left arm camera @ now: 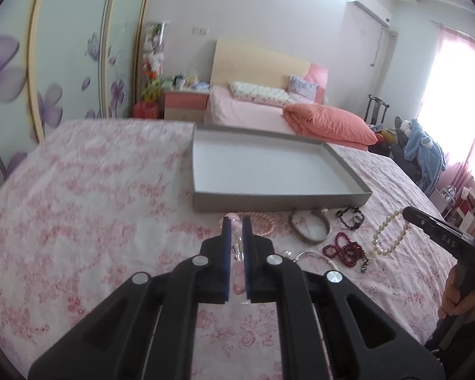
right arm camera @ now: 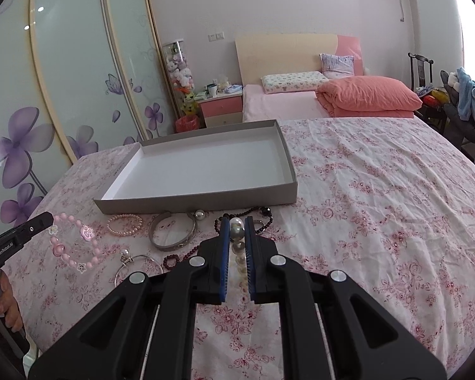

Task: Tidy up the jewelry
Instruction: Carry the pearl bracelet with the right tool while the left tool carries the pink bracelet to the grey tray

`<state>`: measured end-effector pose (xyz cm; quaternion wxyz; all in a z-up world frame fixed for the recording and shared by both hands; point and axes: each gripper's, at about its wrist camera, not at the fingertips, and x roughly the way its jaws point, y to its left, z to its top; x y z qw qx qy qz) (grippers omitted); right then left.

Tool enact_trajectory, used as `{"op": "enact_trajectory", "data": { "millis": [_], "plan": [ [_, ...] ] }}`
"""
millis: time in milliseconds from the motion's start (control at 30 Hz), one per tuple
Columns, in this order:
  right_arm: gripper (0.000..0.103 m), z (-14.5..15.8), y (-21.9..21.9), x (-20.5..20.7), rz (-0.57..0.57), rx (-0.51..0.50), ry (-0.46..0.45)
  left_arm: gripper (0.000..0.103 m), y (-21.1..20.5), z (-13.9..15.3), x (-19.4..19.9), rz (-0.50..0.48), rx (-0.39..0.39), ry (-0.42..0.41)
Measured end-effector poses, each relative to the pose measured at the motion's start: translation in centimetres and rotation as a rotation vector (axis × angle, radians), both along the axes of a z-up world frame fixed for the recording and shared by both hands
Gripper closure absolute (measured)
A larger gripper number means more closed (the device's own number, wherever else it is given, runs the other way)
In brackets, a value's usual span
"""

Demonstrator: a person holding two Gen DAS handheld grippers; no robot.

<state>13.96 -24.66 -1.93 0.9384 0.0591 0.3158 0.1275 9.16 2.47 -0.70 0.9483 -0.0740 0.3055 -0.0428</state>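
We work over a table draped in a pink floral cloth (right arm camera: 380,190), with a shallow grey cardboard tray with a white floor (right arm camera: 288,171) lying empty at the centre of both views; no jewelry is in it yet.

Our left gripper (left arm camera: 237,224) has its jaws drawn close around a pink beaded bracelet with flower charms (right arm camera: 79,247), which hangs from the fingers at the left edge of the right wrist view. Our right gripper (right arm camera: 237,226) has its jaws nearly together on a white pearl necklace (left arm camera: 388,234), whose beads sit between the blue pads and trail down toward the cloth.

Just in front of the tray's near wall the rest lies loose: a small pale pink pearl bracelet (right arm camera: 124,225), a wide silver bangle (right arm camera: 174,232), a thin silver wire bangle with a pearl (right arm camera: 136,267), a dark red beaded strand (left arm camera: 343,248) and a black beaded bracelet (left arm camera: 350,217).

The risks, as we judge them: the pearl strand dangles low, so carrying it forward could snag the dark red strand beside it or catch on the tray's wall. Round beads could also slip between the pads if the grip loosens. Both grippers heading for the tray together might collide.
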Motion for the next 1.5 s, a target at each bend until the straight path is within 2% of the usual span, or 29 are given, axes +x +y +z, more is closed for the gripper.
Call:
{"op": "enact_trajectory", "data": {
  "millis": [133,867,1167,1300,1500],
  "plan": [
    [0.093,0.2,0.2,-0.1,0.004,0.0,-0.008,0.095,-1.1,0.4,-0.3,-0.023,0.022,-0.022],
    [0.093,1.0,1.1,0.2,0.036,0.01,-0.036,0.095,-2.0,1.5,0.2,-0.038,0.004,-0.037],
    [0.093,3.7,1.7,2.0,0.032,-0.014,-0.11,0.095,-2.5,3.5,3.4,-0.041,0.011,-0.066],
    [0.093,4.7,2.4,3.8,0.032,-0.033,-0.149,0.095,-2.7,4.7,5.8,-0.031,0.032,-0.097],
    [0.093,5.2,3.4,7.3,0.027,-0.039,-0.186,0.095,-2.6,5.1,10.2,-0.007,0.032,-0.085]
  ]
}}
